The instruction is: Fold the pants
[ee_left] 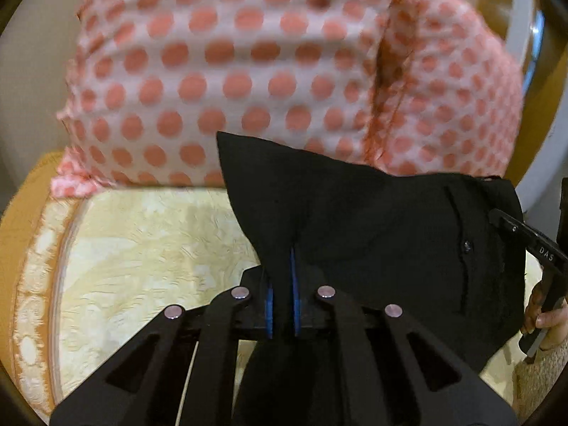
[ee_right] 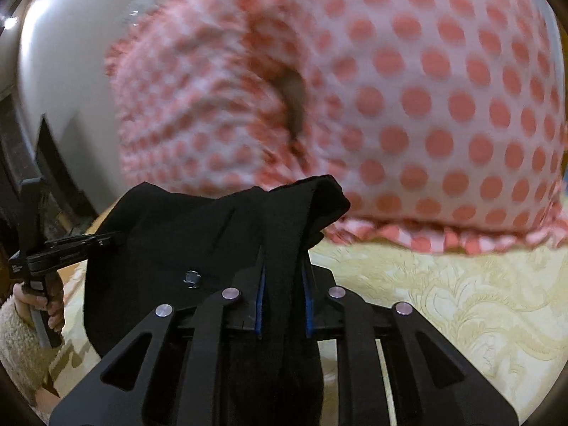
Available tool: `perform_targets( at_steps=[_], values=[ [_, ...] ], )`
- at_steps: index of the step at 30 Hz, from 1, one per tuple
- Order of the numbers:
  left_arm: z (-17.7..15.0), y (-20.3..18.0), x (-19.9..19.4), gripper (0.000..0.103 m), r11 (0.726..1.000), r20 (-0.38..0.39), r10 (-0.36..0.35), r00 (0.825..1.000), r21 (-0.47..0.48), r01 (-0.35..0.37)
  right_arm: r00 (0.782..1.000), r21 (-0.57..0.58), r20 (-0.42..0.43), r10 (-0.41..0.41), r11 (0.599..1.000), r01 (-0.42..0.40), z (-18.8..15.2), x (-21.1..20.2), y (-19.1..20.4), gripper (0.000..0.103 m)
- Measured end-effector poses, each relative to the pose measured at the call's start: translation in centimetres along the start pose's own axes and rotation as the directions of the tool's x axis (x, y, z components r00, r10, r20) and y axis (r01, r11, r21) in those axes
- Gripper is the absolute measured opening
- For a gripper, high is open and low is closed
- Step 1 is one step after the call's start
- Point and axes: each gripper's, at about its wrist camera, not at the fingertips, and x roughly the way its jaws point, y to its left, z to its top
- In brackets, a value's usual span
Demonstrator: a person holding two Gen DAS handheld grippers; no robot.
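Observation:
The black pants (ee_left: pixel 372 220) hang lifted between my two grippers above a cream patterned bedspread (ee_left: pixel 149 248). My left gripper (ee_left: pixel 282 284) is shut on the pants' left corner, cloth pinched between its blue pads. In the right wrist view my right gripper (ee_right: pixel 284 294) is shut on the other end of the pants (ee_right: pixel 177 234), by the waistband; a metal button (ee_right: pixel 191 278) shows. Each gripper also shows in the other's view, the right one at the left wrist view's right edge (ee_left: pixel 525 238), the left one at the right wrist view's left edge (ee_right: pixel 64 248).
A large pink-and-white polka-dot pillow (ee_left: pixel 230 71) stands just behind the pants and also fills the right wrist view (ee_right: pixel 408 106). A white wall (ee_right: pixel 64 71) is behind it. The bedspread's orange border (ee_left: pixel 21 213) marks the bed's left edge.

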Motion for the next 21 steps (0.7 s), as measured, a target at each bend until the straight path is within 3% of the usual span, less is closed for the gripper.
perform_targets(
  at_steps=[2,4,6,8,10,12,14,17,19,21],
  values=[
    [-0.5,0.2,2.2,0.009,1.0,-0.05,0.027,0.998,-0.011,-0.028,0.994,0.014,-0.09,-0.055,0.998,0.057,-0.9,2.7,-0.9,0.017],
    [-1.5,0.4,3.9,0.017,0.997,-0.073,0.075,0.995,-0.016,-0.076,0.991,0.011,-0.102,-0.083,0.996,0.084,-1.4,3.5,-0.9,0.019],
    [-1.8,0.2,4.4,0.024,0.994,-0.072,0.112,0.991,-0.005,-0.113,0.986,0.015,-0.112,-0.12,0.992,0.123,-1.4,3.5,-0.9,0.027],
    [-1.8,-0.1,4.1,0.037,0.99,-0.067,0.143,0.987,0.0,-0.143,0.978,0.029,-0.135,-0.161,0.986,0.166,-1.4,3.3,-1.2,0.047],
    [-1.8,-0.1,2.8,0.049,0.982,-0.046,0.189,0.981,-0.009,-0.189,0.964,0.057,-0.11,-0.241,0.967,0.248,-1.8,1.9,-1.8,0.062],
    [-2.3,-0.4,0.3,0.06,0.979,0.03,0.203,0.979,-0.005,-0.203,0.952,0.098,-0.009,-0.307,0.947,0.306,-2.3,-1.4,-1.9,0.063],
    [-3.4,-1.3,-2.9,0.087,0.989,0.108,0.145,0.983,0.005,-0.147,0.968,0.095,0.067,-0.241,0.967,0.235,-3.3,-4.5,-0.5,0.067],
    [-5.2,-3.0,-5.4,0.097,0.997,0.116,-0.037,0.993,0.067,0.03,0.991,-0.048,0.033,-0.129,0.99,0.13,-5.2,-5.4,3.6,0.076],
    [-6.2,-4.4,-5.2,0.099,0.989,0.059,-0.097,0.994,0.114,0.09,0.992,-0.137,-0.014,-0.125,0.983,0.122,-6.5,-4.9,5.8,0.077],
    [-7.0,-5.4,-3.7,0.099,0.985,-0.023,-0.104,0.994,0.134,0.106,0.984,-0.192,-0.097,-0.15,0.973,0.129,-7.8,-3.5,6.9,0.077]
  ],
)
